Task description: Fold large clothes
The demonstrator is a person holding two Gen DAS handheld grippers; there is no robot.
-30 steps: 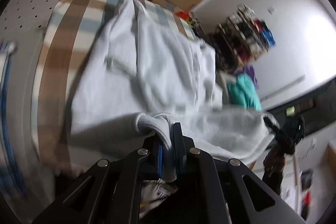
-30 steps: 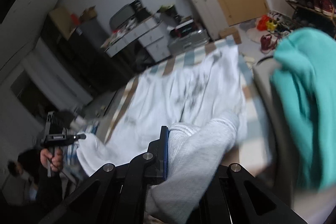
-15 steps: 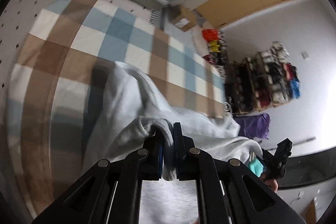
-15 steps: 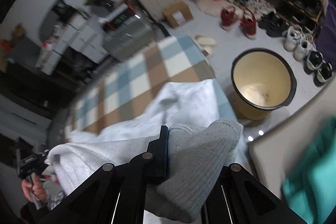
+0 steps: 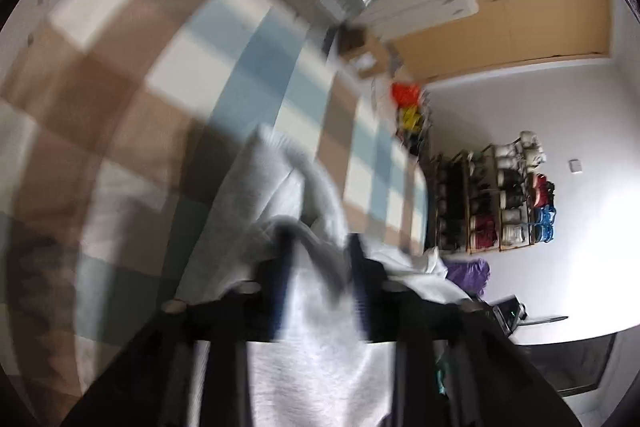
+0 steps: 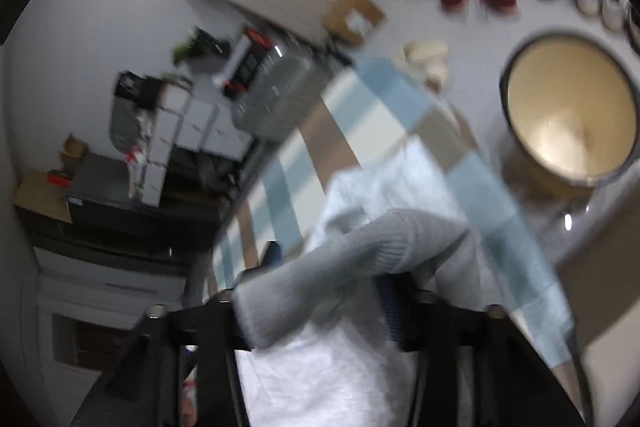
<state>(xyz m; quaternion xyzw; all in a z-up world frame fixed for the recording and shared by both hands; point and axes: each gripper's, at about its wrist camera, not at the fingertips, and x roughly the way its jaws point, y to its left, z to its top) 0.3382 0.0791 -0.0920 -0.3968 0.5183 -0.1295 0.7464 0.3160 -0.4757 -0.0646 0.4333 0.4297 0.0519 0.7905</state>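
A large light grey sweatshirt (image 5: 276,195) lies on a blue, brown and white checked cloth (image 5: 120,75). My left gripper (image 5: 320,247) has its jaws spread wide, with the grey fabric lying loose between them. In the right wrist view the sweatshirt's ribbed cuff (image 6: 384,247) drapes across my right gripper (image 6: 332,263), whose jaws also stand apart. The rest of the sweatshirt (image 6: 380,187) spreads on the checked cloth (image 6: 384,95) beyond. Both views are blurred.
A round tan basin (image 6: 568,111) stands on the floor to the right of the cloth. A shoe rack (image 5: 496,203) is against the white wall. White drawers (image 6: 188,123), a grey case (image 6: 276,87) and a wooden door (image 5: 520,23) lie beyond the cloth.
Both grippers carried the sweatshirt edge forward and down over the garment, then their jaws opened. The fabric that was pinched now lies loose between the fingers.
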